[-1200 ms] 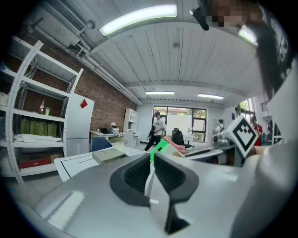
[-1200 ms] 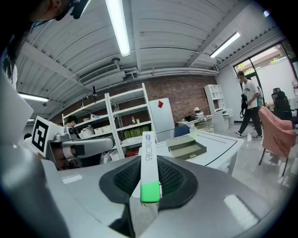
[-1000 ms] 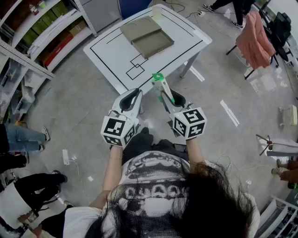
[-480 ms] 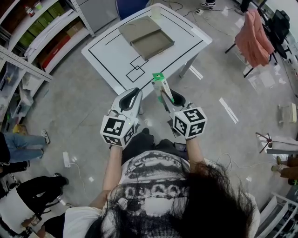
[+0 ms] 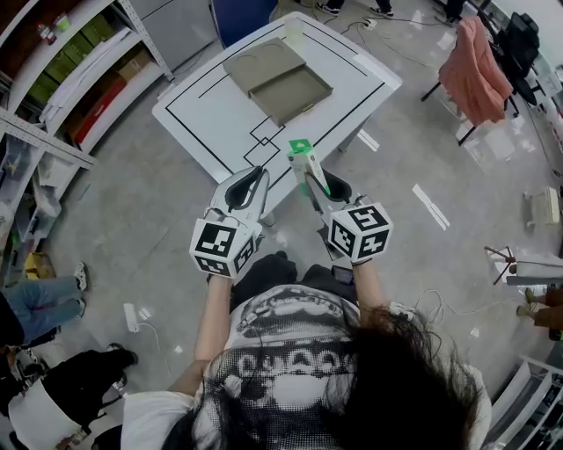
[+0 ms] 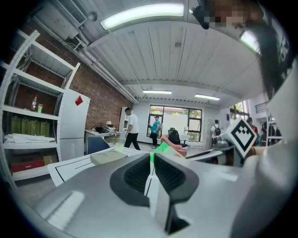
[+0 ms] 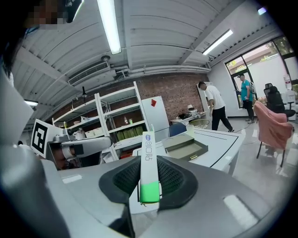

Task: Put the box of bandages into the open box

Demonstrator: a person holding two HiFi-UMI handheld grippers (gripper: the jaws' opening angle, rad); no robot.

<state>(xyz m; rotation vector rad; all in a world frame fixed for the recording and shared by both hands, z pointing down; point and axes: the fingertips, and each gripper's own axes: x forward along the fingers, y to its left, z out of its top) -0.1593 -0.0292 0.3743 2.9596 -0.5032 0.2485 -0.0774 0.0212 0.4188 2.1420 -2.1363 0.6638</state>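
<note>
The box of bandages (image 5: 303,159) is a slim white carton with a green end. It stands upright between the jaws of my right gripper (image 5: 315,181), which is shut on it in the air, short of the table's near corner. The carton (image 7: 148,162) fills the gap between that gripper's pads (image 7: 150,186). The open box (image 5: 277,77), olive grey with its lid laid flat beside it, lies at the far side of the white table (image 5: 211,119). My left gripper (image 5: 245,190) hovers level with the right, shut and holding nothing (image 6: 151,173).
Metal shelves (image 5: 79,70) with stock line the left side. A blue chair (image 5: 242,13) stands behind the table, and a pink cloth (image 5: 479,75) hangs on a rack to the right. People (image 5: 35,308) stand on the floor at the lower left.
The table and the open box sit slightly nearer and lower in the head view. Both grippers keep their poses, and the carton stays in the right one.
</note>
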